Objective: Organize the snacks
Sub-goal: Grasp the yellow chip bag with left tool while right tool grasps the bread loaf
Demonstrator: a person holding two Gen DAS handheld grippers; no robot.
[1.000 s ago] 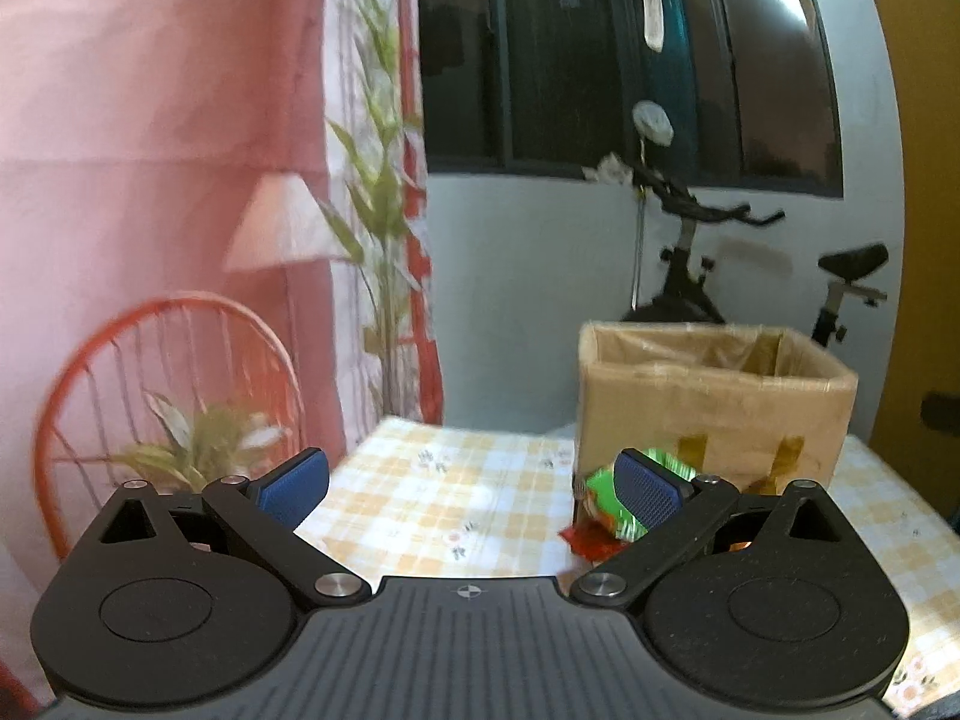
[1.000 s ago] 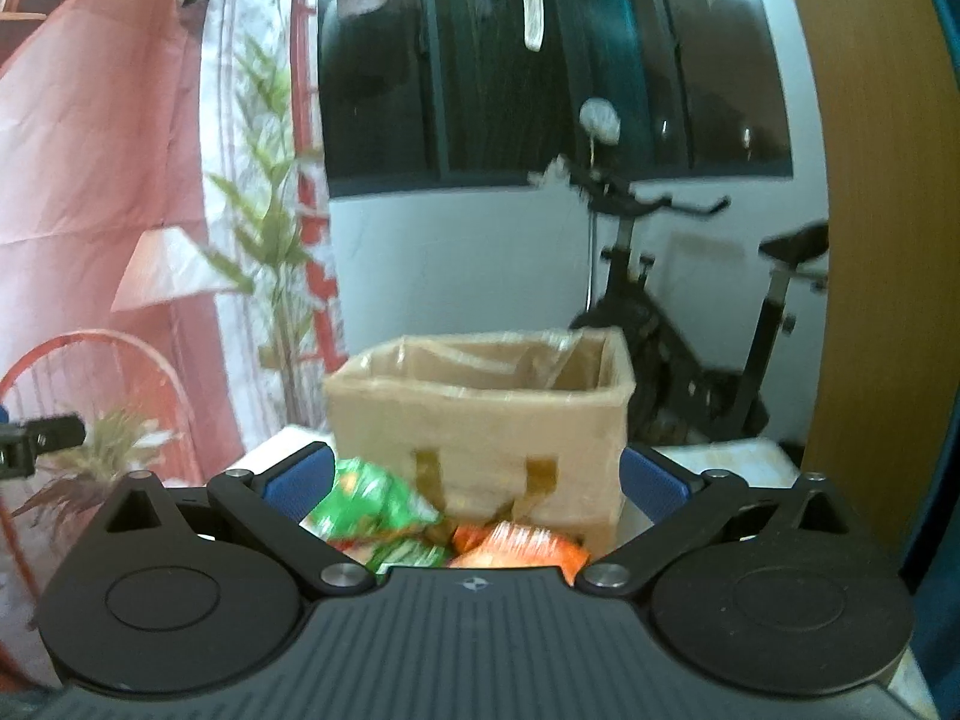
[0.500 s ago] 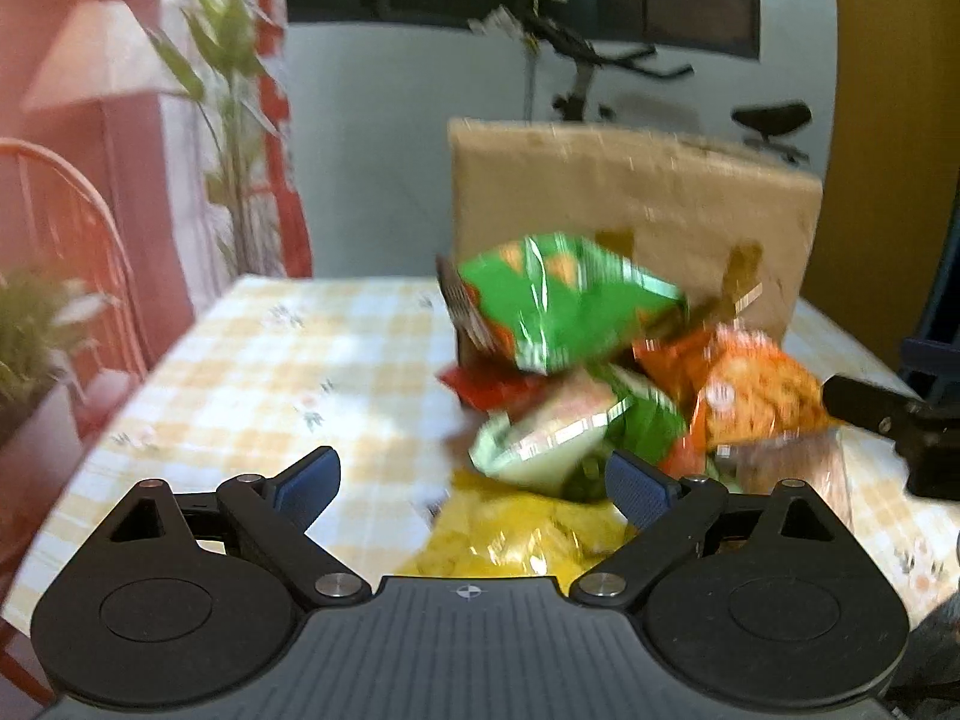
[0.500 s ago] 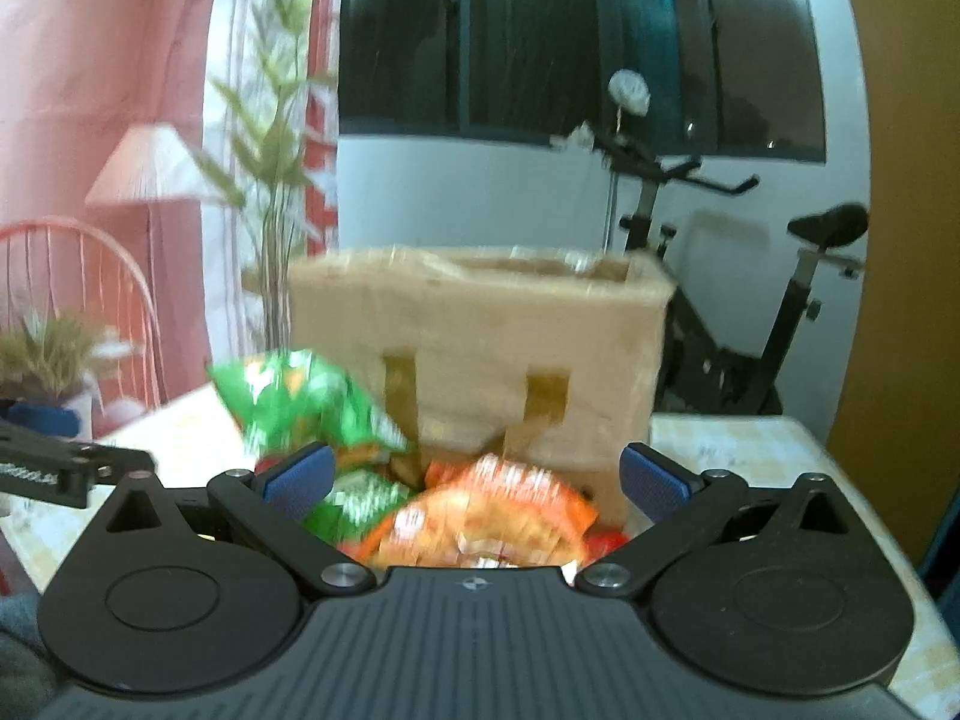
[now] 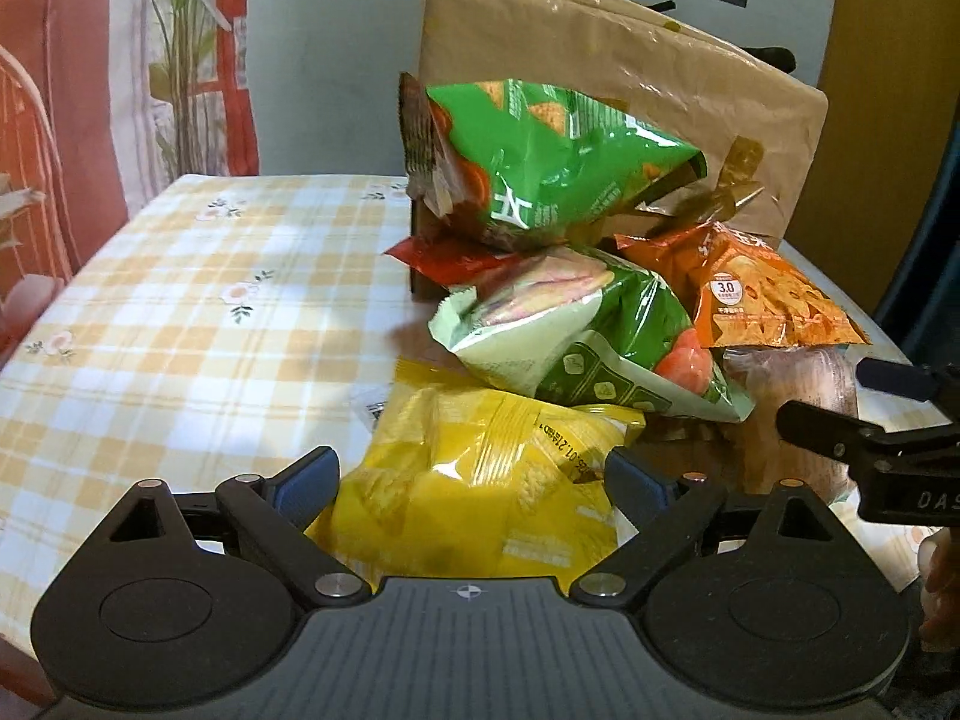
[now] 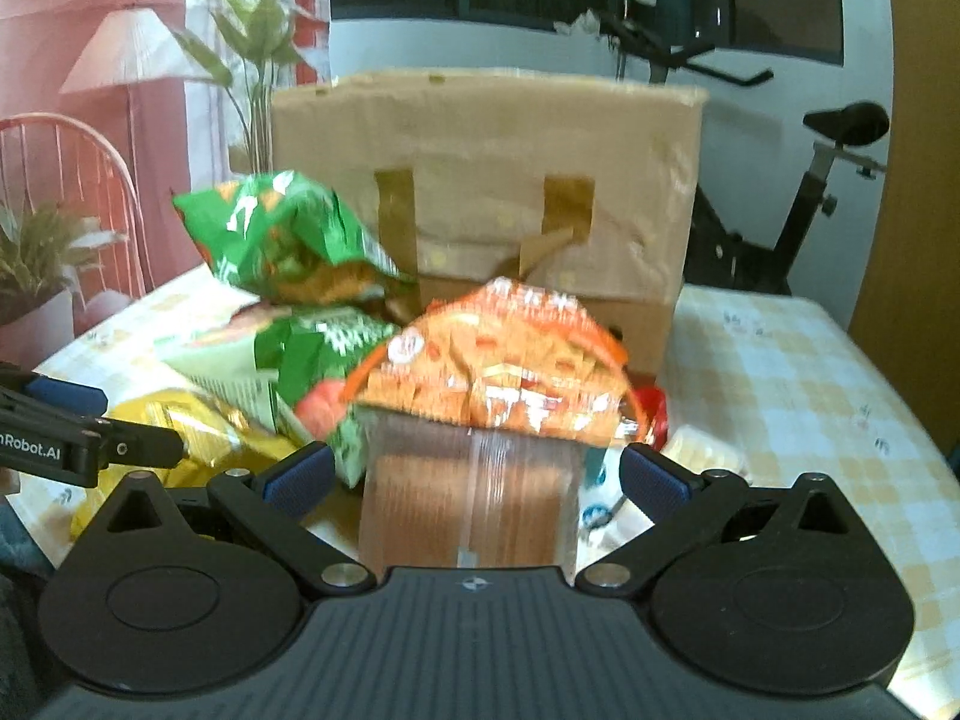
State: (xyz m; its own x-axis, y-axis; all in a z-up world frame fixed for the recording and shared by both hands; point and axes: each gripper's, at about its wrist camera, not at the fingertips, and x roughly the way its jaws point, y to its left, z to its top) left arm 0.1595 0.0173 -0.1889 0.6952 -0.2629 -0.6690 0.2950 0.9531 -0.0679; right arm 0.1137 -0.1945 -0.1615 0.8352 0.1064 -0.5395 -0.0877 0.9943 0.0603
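One cardboard box (image 5: 618,90) stands on the worktop (image 5: 180,324) with six snack bags piled before it. Left hand-held gripper (image 5: 474,480) gapes wide around the yellow bag (image 5: 480,480); right hand-held gripper (image 6: 474,474) gapes around the clear cracker pack (image 6: 474,504).

We see the yellow snack bag (image 5: 480,474) in glossy, crinkled plastic film that catches the light. The green bags (image 5: 552,162) share that shiny foil look, and the orange bag (image 6: 498,372) glints too. A clear wrapper (image 6: 474,504) shows smooth, transparent plastic over brown contents. The cardboard box (image 6: 480,138) looks matt brown paperboard under glossy tape. The checked tablecloth (image 5: 180,312) reads as smooth and matt to its left edge. Both grippers, left (image 5: 474,480) and right (image 6: 477,477), are matt black plastic with metal pins.
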